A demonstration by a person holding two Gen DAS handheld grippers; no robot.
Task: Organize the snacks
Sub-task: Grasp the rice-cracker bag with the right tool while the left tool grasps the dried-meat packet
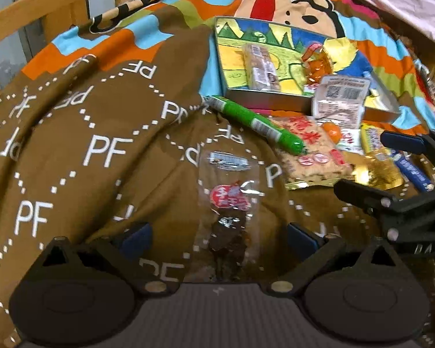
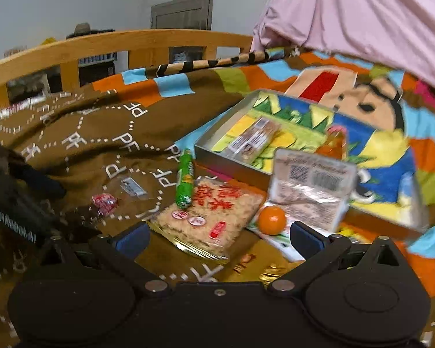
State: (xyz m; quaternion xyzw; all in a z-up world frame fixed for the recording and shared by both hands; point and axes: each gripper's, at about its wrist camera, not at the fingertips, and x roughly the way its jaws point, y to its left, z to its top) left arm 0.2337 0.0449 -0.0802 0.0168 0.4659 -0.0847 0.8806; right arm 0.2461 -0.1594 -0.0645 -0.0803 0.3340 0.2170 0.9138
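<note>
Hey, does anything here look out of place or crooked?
Yes. The silver packet leans tilted over the tin's front wall, half in, half out. Most snacks, like the green tube, lie scattered on the blanket outside it.

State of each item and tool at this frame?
left tool: open, over the clear packet, not gripping it
right tool: open, empty
tin box: lidless, wrapped bar inside
green tube: lying across the rice cracker pack
orange ball: loose on bedspread

A brown "PF" blanket (image 1: 72, 133) covers the bed beside a wooden rail (image 2: 116, 45) and pink cloth (image 2: 362, 14).
</note>
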